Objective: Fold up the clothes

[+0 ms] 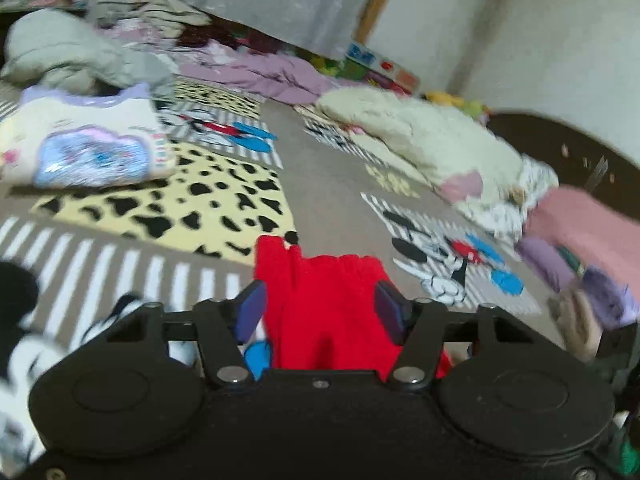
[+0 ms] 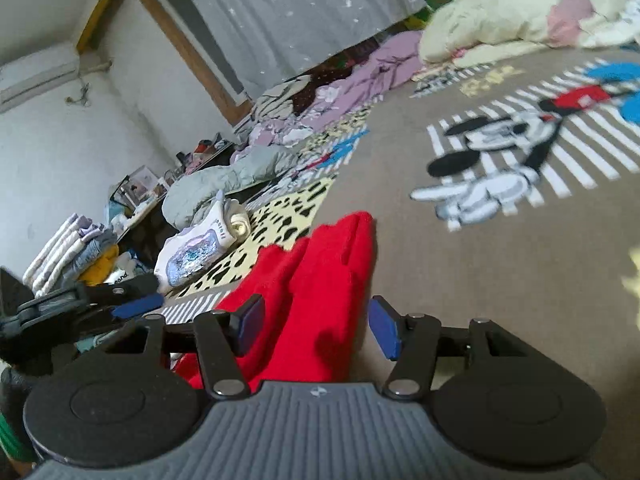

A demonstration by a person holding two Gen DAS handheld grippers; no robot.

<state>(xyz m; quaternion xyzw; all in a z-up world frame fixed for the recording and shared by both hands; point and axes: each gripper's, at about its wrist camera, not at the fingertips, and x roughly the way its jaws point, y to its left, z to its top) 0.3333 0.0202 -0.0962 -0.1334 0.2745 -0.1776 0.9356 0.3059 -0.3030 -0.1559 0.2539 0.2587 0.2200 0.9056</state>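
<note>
I have the bright red fleecy garment (image 1: pixel 324 312) bunched on the cartoon-print bed sheet (image 1: pixel 332 184), lying between the spread fingers of my left gripper (image 1: pixel 322 312) and right gripper (image 2: pixel 316 328); neither is pinching it. I judge its folding unfinished, while a folded white printed top (image 1: pixel 88 144) lies well apart.

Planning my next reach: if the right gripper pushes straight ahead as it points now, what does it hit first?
The red garment lying between the open fingers of the right gripper; beyond that, likely only the patterned bedspread.

A cartoon-print bedspread (image 1: pixel 328 184) carries a red garment (image 1: pixel 324 304), a folded white shirt (image 1: pixel 84 140), a cream duvet (image 1: pixel 420 136) and lilac clothes (image 1: pixel 276 76).
</note>
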